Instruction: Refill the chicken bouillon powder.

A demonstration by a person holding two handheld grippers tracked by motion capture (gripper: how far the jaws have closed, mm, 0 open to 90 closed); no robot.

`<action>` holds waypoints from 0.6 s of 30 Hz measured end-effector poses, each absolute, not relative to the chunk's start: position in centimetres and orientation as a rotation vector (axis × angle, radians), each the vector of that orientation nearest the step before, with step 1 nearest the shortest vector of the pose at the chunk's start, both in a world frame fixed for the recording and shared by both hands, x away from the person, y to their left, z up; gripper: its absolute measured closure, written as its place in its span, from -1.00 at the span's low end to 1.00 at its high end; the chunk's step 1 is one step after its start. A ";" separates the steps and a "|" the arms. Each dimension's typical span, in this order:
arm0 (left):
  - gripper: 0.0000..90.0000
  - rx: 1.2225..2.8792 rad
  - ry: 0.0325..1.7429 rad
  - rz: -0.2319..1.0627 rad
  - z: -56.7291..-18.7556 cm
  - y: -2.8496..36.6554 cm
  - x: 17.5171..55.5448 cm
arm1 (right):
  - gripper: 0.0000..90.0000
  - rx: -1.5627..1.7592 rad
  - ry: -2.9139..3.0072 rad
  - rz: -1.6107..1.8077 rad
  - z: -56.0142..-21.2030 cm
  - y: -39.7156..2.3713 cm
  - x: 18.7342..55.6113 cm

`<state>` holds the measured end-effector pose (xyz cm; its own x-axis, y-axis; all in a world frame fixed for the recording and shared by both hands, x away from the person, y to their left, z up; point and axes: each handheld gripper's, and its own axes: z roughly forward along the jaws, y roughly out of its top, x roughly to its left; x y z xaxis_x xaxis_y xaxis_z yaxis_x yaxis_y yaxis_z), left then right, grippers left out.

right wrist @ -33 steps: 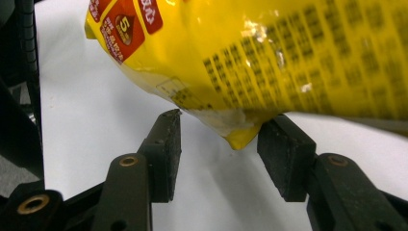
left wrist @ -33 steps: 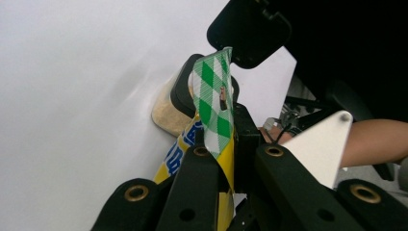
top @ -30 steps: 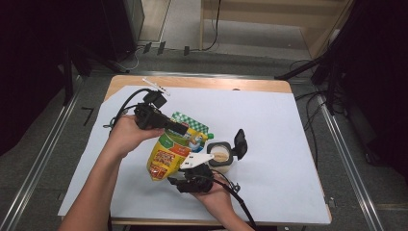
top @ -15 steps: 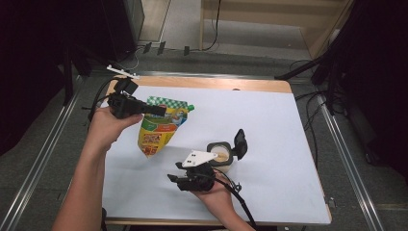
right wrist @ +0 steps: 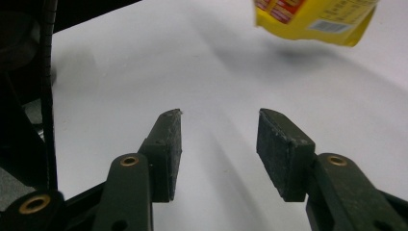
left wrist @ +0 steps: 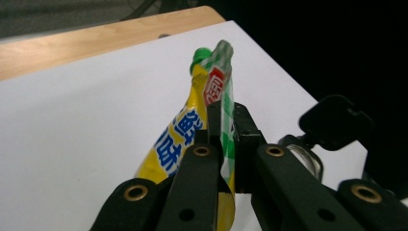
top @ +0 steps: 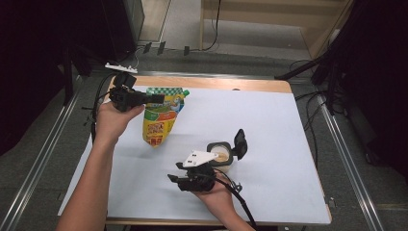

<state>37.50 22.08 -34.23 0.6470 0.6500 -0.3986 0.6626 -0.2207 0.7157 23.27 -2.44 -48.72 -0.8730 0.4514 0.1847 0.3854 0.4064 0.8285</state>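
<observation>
A: Left gripper (top: 159,98) first: jaws clamped flat on the pouch's green top edge, just below the green spout. Pouch (top: 159,120) hanging free, tail clear of the worktop (top: 288,144), over the far left part of the white sheet.

B: Changed from a second ago?

A: Yes. Then held low, right beside the cup; since carried away and up toward the far left corner. Same pinch throughout, no slip to be seen.

B: And the right gripper (top: 174,179)?

A: Jaws halfway apart, nothing between the pads (right wrist: 286,149), only bare white sheet ahead. Parked at the near edge, unmoved, with the cup just beyond the hand.

B: Meaning for the job?

A: Probably pouring finished, or paused; pouch withdrawn, cup (top: 220,153) left standing alone with lid (top: 240,143) flipped up and pale contents inside. Likely next: setting the pouch down, then shutting the lid.

B: Count?

A: One pouch, one spout on it. One cup, one hinged lid. Two grippers, two hands. One worktop.
</observation>
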 end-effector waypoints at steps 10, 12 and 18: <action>0.94 1.908 1.065 -0.083 -34.6 23.4 37.5 | 0.17 0.764 2.569 1.490 -48.6 -2.6 23.3; 0.91 1.923 1.064 -0.089 -34.6 23.6 37.3 | 0.17 0.760 2.571 1.489 -48.6 -2.5 23.3; 0.81 1.943 1.056 -0.088 -34.5 23.6 37.0 | 0.17 0.751 2.582 1.489 -48.6 -2.3 23.2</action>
